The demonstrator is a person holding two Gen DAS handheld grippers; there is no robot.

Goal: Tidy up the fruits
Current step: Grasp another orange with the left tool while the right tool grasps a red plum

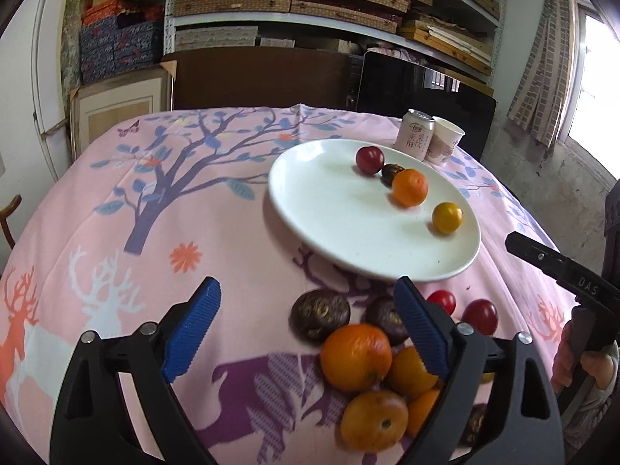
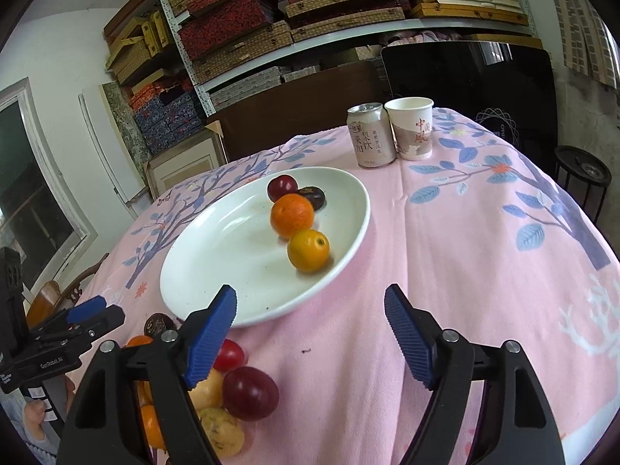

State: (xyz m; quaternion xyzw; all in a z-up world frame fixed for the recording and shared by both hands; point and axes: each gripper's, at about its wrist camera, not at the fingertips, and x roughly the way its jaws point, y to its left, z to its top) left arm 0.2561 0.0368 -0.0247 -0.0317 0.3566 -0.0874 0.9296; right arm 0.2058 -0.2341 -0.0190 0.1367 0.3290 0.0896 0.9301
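Note:
A white plate [image 1: 341, 217] [image 2: 217, 263] on the pink cloth holds a red plum [image 1: 369, 159], a dark passion fruit [image 1: 389, 173], an orange [image 1: 409, 187] and a yellow fruit [image 1: 446, 217]. A heap of loose fruit lies in front of the plate: passion fruits [image 1: 320, 314], oranges [image 1: 355, 356] and red plums [image 1: 479, 316] [image 2: 250, 393]. My left gripper [image 1: 307, 286] hovers open over the heap's left side, its pads touching nothing. My right gripper [image 2: 310, 294] is open above bare cloth at the plate's near rim, with the heap by its left finger.
A drink can [image 2: 371, 135] and a paper cup [image 2: 411, 128] stand together behind the plate near the table's far edge. Shelves of boxes and a dark panel line the wall behind. A black stand [image 2: 581, 178] is off the table's right side.

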